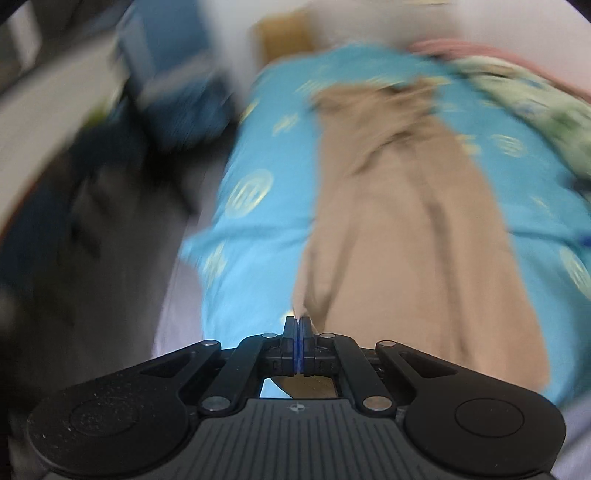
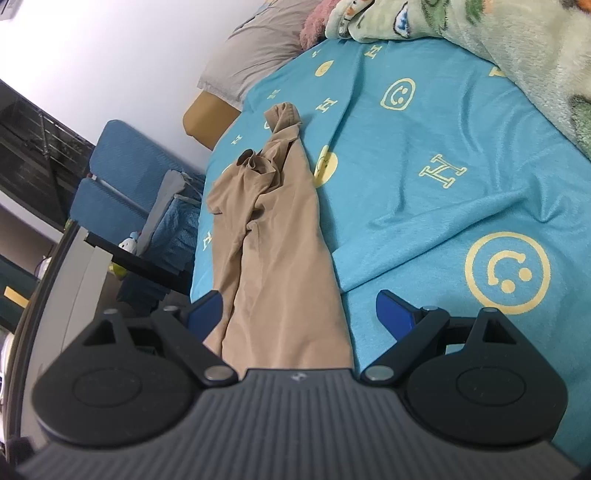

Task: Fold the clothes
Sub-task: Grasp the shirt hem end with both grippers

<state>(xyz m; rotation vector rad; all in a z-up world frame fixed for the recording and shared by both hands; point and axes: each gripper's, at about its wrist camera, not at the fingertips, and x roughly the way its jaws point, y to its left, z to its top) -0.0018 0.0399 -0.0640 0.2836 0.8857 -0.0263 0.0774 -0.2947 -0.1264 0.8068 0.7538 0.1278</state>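
A tan garment lies lengthwise on a blue bedsheet printed with yellow smileys and letters. It also shows in the blurred left wrist view. My left gripper is shut at the garment's near left edge; cloth seems pinched between the pads. My right gripper is open, its blue pads either side of the garment's near end, just above it.
A patterned fleece blanket and a grey pillow lie at the bed's far end. Left of the bed stand a blue chair, a dark desk and piled blue cloth.
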